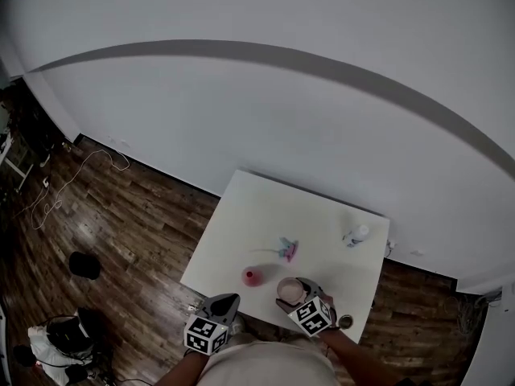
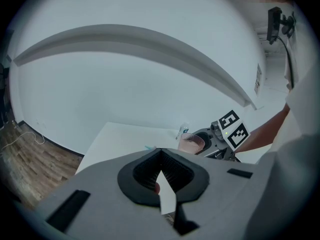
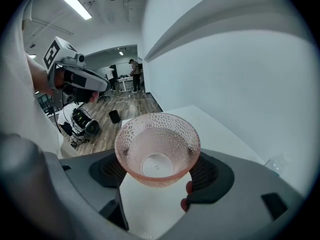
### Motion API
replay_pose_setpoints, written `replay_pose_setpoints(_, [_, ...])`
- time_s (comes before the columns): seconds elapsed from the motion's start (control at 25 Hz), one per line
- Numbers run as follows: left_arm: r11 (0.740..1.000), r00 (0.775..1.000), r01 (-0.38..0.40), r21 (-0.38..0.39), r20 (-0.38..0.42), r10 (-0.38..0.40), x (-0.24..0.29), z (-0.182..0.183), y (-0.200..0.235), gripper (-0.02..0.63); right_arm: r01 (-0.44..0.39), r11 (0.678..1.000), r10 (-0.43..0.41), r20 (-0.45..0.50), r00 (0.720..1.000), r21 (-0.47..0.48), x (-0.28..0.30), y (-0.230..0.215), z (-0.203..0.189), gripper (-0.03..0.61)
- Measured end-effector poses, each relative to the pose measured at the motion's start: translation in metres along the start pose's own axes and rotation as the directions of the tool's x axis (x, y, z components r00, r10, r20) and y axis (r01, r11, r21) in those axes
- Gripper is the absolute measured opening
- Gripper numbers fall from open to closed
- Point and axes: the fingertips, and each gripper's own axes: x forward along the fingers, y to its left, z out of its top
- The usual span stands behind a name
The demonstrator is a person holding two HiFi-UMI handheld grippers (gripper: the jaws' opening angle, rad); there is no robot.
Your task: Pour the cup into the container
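Note:
A pink dimpled cup (image 3: 157,146) stands upright between the jaws of my right gripper (image 3: 158,170), which is shut on it. I see no contents in it. In the head view the cup (image 1: 290,289) hangs over the table's near edge, right of a small red-pink container (image 1: 252,277) on the white table (image 1: 265,215). My left gripper (image 1: 228,302) hovers at the near left edge, its jaw tips together and nothing between them. The left gripper view shows those tips (image 2: 160,154) touching, and beyond them the cup (image 2: 192,143).
A small clear bottle (image 1: 355,235) stands at the table's far right. A pink and blue object (image 1: 288,250) lies mid-table. A small dark round thing (image 1: 346,322) sits near the front right corner. A wood floor with cables and bags lies to the left. A white wall is behind.

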Motion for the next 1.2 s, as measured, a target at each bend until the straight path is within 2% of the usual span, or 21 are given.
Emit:
replay_pose_setpoints(0.56, [1.0, 1.0, 0.01, 0.002, 0.013, -0.01, -0.014, 0.001, 0.03, 0.011, -0.026, 1.0, 0.025, -0.03, 0.999, -0.011, -0.006, 0.021, 0.03, 0.364])
replay_pose_setpoints(1.2, [1.0, 1.0, 0.004, -0.02, 0.03, -0.004, -0.017, 0.0, 0.053, 0.011, -0.022, 1.0, 0.021, -0.048, 0.999, -0.015, -0.006, 0.026, 0.046, 0.364])
